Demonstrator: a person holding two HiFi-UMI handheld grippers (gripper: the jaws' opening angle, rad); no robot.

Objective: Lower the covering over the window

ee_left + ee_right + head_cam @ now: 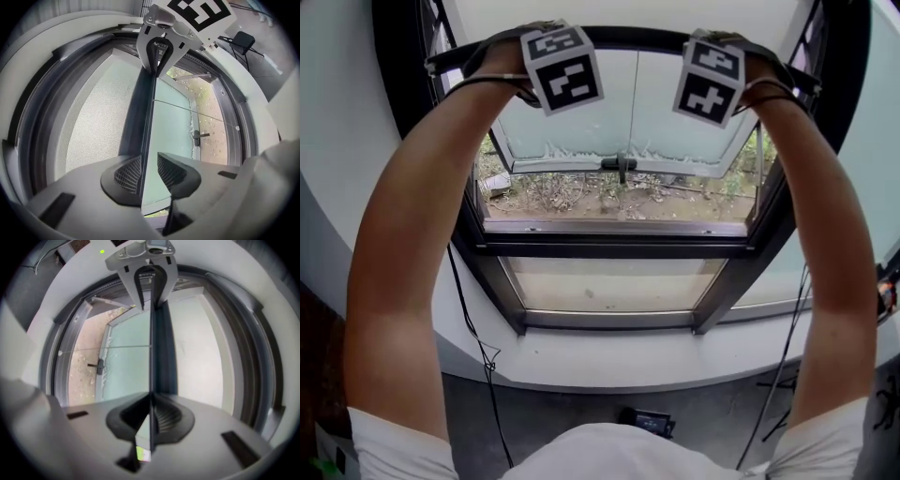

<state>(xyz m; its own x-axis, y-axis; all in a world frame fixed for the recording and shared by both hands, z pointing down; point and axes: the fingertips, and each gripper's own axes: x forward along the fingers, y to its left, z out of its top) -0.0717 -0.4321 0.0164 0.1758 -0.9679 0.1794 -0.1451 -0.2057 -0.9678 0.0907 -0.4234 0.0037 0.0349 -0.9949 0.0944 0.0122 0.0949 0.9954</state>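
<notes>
Overhead, both bare arms [403,281] reach up to the dark slim bottom rail [628,37] of the pale mesh window covering [93,122], which sits high at the top of the dark-framed window [619,246], well above the white sill [609,361]. The left gripper [149,171] straddles the rail near its left end with fingers partway apart: one ribbed pad lies against the rail, the other stands clear. The right gripper [151,416], towards the right end, has its fingers pinched narrowly on the rail's thin edge. Beyond, a tilted glass sash [628,122] stands open over gravelly ground [609,192]
</notes>
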